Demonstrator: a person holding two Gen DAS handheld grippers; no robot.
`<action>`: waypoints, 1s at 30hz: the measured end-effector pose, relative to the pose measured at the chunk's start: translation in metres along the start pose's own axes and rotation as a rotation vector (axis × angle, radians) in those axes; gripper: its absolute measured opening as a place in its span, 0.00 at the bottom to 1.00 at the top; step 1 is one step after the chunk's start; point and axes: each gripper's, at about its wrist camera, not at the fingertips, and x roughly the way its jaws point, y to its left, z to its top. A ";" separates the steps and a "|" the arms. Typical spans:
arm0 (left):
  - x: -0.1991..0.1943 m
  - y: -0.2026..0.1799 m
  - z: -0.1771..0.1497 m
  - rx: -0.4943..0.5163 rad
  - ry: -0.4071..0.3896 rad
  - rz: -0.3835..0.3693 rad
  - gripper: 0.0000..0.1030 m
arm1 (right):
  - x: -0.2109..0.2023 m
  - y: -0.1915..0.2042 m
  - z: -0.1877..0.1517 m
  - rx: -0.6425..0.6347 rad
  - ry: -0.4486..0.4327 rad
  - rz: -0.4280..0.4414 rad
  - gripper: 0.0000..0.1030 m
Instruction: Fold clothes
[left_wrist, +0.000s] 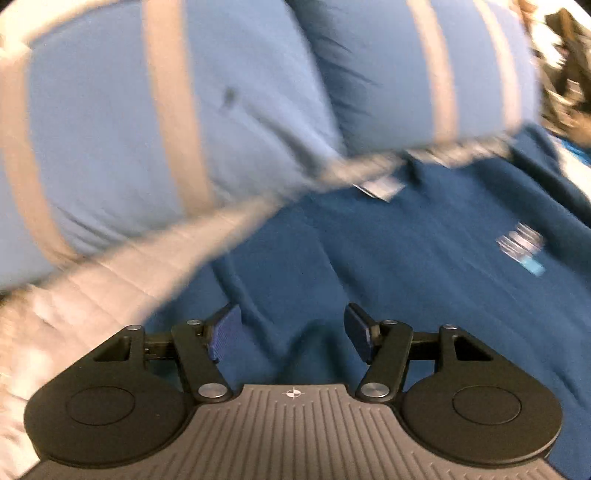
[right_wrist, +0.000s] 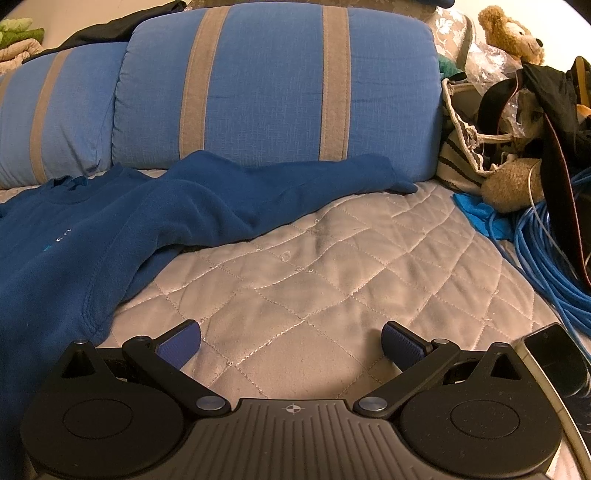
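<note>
A dark blue sweatshirt (right_wrist: 66, 236) lies spread on a grey quilted bed cover (right_wrist: 332, 266), one sleeve (right_wrist: 295, 184) stretched right along the pillows. In the blurred left wrist view the sweatshirt (left_wrist: 388, 258) fills the lower right, with its neck label (left_wrist: 380, 186) near the pillows. My left gripper (left_wrist: 291, 336) is open just above the sweatshirt body, holding nothing. My right gripper (right_wrist: 291, 343) is open and empty over bare quilt, right of the sweatshirt's hem.
Two blue pillows with grey stripes (right_wrist: 277, 85) stand at the back. At the right lie a teddy bear (right_wrist: 513, 33), a striped bag (right_wrist: 465, 147), dark clothing (right_wrist: 546, 96) and a coil of blue cable (right_wrist: 543, 251). A phone (right_wrist: 554, 358) lies near the right gripper.
</note>
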 end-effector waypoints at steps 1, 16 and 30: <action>-0.001 0.001 0.000 0.008 -0.005 0.013 0.61 | 0.000 0.000 0.000 0.000 0.000 0.000 1.00; 0.015 -0.049 -0.044 0.457 0.007 0.099 0.56 | -0.027 -0.017 0.017 0.085 0.006 0.062 1.00; 0.006 -0.028 -0.028 0.423 0.028 0.037 0.47 | -0.126 -0.002 0.052 -0.001 -0.125 0.178 1.00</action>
